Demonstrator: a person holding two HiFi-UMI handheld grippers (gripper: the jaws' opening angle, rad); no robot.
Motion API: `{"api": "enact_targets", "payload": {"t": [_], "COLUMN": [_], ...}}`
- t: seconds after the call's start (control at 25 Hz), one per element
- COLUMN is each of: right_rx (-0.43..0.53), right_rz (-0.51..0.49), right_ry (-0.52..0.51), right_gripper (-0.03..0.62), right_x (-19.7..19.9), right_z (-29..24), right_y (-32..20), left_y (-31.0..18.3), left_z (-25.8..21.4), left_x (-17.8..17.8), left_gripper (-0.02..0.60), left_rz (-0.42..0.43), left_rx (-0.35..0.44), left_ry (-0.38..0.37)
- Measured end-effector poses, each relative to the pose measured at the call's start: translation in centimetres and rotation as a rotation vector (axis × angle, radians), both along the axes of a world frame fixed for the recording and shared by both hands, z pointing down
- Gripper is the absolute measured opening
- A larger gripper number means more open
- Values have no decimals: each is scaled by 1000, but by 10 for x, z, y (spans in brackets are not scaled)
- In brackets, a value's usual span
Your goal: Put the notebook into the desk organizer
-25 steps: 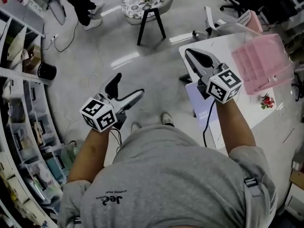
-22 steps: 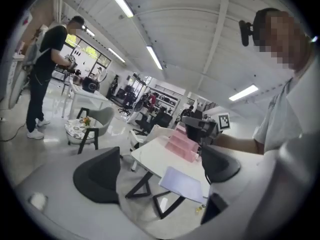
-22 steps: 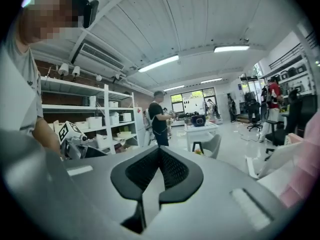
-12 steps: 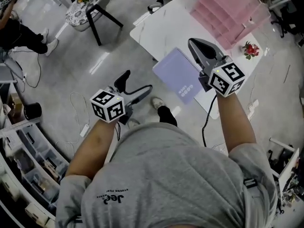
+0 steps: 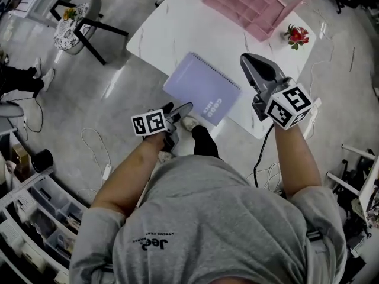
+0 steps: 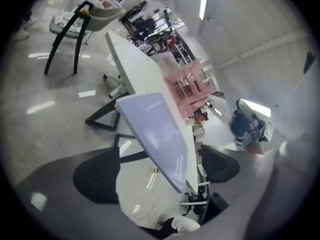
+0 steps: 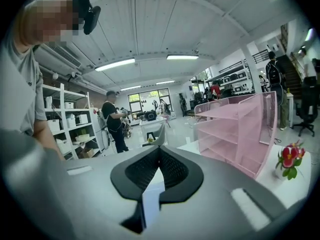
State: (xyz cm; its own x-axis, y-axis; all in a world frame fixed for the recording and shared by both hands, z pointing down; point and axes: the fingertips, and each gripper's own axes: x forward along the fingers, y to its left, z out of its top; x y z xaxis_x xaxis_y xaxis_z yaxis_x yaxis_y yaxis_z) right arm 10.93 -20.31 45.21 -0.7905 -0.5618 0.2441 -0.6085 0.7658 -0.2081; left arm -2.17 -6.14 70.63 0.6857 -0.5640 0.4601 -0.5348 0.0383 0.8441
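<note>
A lavender spiral notebook (image 5: 201, 95) lies flat on the white table (image 5: 172, 22), its near corner overhanging the table's edge. The pink desk organizer (image 5: 249, 5) stands at the table's far side, empty tiers facing me (image 7: 240, 134). My left gripper (image 5: 177, 107) hovers open just off the notebook's near left edge. In the left gripper view the notebook (image 6: 157, 134) stretches ahead between the two wide-apart pads (image 6: 95, 176), not gripped. My right gripper (image 5: 249, 61) is shut on nothing, raised over the table right of the notebook, pointing toward the organizer.
A small red flower (image 5: 295, 35) stands on the table right of the organizer. A black-legged stool (image 5: 77, 25) is on the floor at left. Cables (image 5: 98, 152) trail on the floor, and shelving (image 5: 29, 218) fills the lower left. A person (image 7: 114, 119) stands far off.
The view has swung onto the table. My left gripper moved from over the bare floor up to the notebook's near edge. The right gripper now hangs beside the notebook, still shut.
</note>
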Motion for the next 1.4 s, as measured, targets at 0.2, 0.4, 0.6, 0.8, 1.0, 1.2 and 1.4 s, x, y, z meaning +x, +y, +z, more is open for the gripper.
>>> {"api": "enact_targets", "payload": {"t": [0.2, 0.4, 0.6, 0.8, 1.0, 1.2, 1.4], "right_rx": [-4, -16, -23, -3, 47, 109, 174], "right_rz": [14, 16, 12, 32, 93, 222, 290], "right_ry": [4, 7, 14, 27, 33, 22, -8], "right_gripper": [3, 3, 3, 3, 3, 3, 3], "right_x": [20, 33, 35, 16, 6, 38, 83], "right_z": [1, 3, 3, -7, -40, -80, -116], "right_y": [-9, -27, -36, -25, -9, -21, -69], "left_y": [-23, -41, -47, -40, -25, -45, -112], "left_z": [25, 36, 37, 7, -50, -132, -210], "left_x": [33, 51, 45, 29, 9, 7, 24], "left_gripper": [541, 521, 193, 95, 89, 89, 89], "left_rz": [-39, -18, -13, 26, 215, 441, 544], "left_rx": [-83, -130, -174, -135, -25, 125, 224], "left_ry": [121, 118, 37, 31, -43, -143, -169]}}
